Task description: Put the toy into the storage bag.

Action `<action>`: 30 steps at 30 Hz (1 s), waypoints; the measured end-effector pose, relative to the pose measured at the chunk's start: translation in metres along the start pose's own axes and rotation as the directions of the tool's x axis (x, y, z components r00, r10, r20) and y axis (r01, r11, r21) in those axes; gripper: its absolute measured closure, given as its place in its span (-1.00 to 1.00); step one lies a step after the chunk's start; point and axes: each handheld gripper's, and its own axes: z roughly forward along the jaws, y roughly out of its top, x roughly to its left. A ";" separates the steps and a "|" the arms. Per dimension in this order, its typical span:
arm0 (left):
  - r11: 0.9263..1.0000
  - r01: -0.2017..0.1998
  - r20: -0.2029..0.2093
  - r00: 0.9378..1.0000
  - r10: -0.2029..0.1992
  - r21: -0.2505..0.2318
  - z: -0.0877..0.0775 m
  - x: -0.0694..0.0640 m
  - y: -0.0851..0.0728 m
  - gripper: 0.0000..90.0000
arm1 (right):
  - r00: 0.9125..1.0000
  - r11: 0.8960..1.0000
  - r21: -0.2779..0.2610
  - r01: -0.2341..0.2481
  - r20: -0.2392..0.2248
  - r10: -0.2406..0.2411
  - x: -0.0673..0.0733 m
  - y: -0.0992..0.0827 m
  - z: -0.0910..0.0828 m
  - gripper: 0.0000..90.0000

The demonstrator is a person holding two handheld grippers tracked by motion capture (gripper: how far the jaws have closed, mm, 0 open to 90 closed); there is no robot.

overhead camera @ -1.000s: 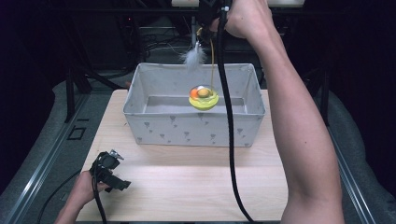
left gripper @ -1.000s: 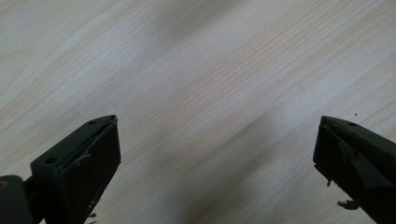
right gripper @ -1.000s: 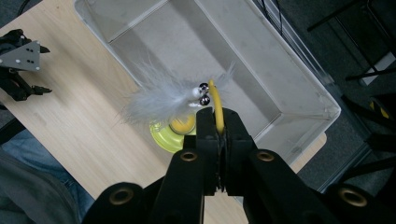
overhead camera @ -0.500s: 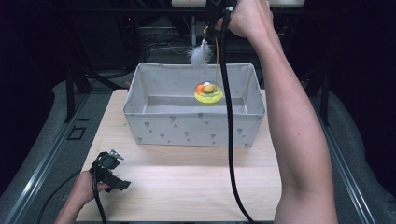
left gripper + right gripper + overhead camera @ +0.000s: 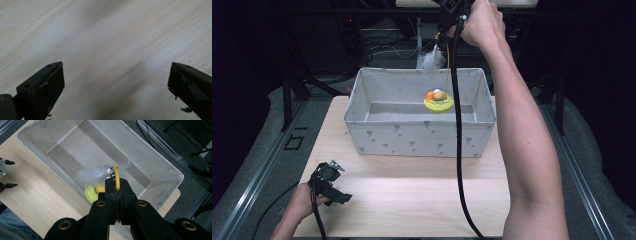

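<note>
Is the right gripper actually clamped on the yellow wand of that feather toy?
Touching. In the right gripper view the right gripper has its jaws shut on the yellow wand, which sticks out between them.

My right tool (image 5: 116,185) — black, blocky jaws w/ brass-ringed screw holes, thick black cable trailing. Left tool (image 5: 326,181) also black, flat jaws, pads chipped at edges — thin cable. Arms bare, no sleeves.

I see the bin (image 5: 417,132) on the table (image 5: 412,200), at its far side. My right gripper (image 5: 447,22) is high above the bin's back edge, and the toy (image 5: 438,101) hangs under it, inside the bin. My left gripper (image 5: 328,182) is near the table's front left corner.
</note>
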 end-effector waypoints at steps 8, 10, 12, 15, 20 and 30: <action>1.000 -0.001 0.000 1.000 0.001 -0.001 0.000 0.000 0.000 -0.98 | 1.000 1.000 0.006 -0.009 -0.015 0.009 -0.006 -0.007 0.025 0.95; 1.000 -0.002 0.001 1.000 0.002 -0.001 0.000 0.000 0.000 -0.98 | 1.000 1.000 0.016 -0.009 -0.014 0.010 -0.007 -0.009 0.033 0.95; 1.000 -0.003 0.000 1.000 0.003 0.000 0.000 0.000 0.000 -0.98 | 1.000 1.000 0.026 -0.012 -0.019 0.012 -0.008 -0.013 0.043 0.95; 1.000 -0.003 0.003 1.000 0.003 0.000 0.000 0.000 0.001 -0.98 | 1.000 0.999 0.034 -0.013 -0.026 0.014 -0.010 -0.018 0.056 0.95; 1.000 -0.008 -0.001 1.000 0.008 0.002 0.000 -0.001 0.001 -0.98 | 0.999 0.999 0.036 -0.021 -0.033 0.022 -0.013 -0.027 0.072 0.96; 1.000 -0.009 0.002 1.000 0.009 0.002 0.000 -0.001 0.002 -0.98 | 0.997 0.997 0.053 -0.056 -0.044 0.058 -0.028 -0.046 0.090 0.95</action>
